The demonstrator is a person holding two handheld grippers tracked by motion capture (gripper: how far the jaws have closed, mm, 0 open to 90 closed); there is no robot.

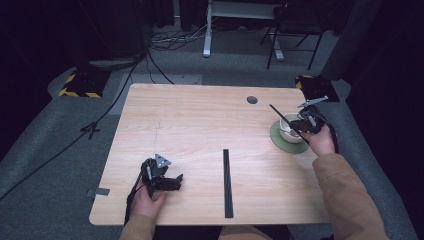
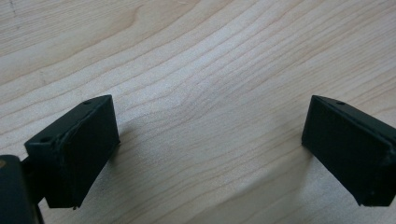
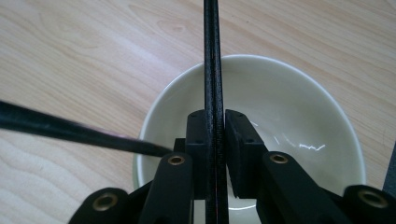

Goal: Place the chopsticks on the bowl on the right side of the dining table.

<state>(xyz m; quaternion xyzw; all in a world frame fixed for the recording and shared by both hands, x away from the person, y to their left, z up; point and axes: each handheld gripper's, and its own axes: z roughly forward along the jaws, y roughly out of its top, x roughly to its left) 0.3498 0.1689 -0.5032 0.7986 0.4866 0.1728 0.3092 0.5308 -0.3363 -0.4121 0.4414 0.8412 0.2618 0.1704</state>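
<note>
A white bowl point(image 1: 288, 133) stands on a green plate point(image 1: 281, 142) at the table's right side. My right gripper point(image 1: 296, 125) hovers over the bowl point(image 3: 289, 102), shut on a thin black stick point(image 3: 212, 46) that runs straight out between its jaws. In the high view the stick point(image 1: 276, 112) slants up and to the left from the bowl. A second black stick point(image 3: 70, 128) comes in from the left and ends at the bowl's rim beside the jaws. My left gripper point(image 1: 174, 182) rests on the table near the front left, and its jaws point(image 2: 210, 102) stand wide open over bare wood.
A long flat black strip point(image 1: 227, 182) lies on the wooden table point(image 1: 190, 125) between the two hands, pointing toward the front edge. A round hole point(image 1: 252, 100) sits near the far edge. Cables, chair legs and a desk frame lie on the floor beyond.
</note>
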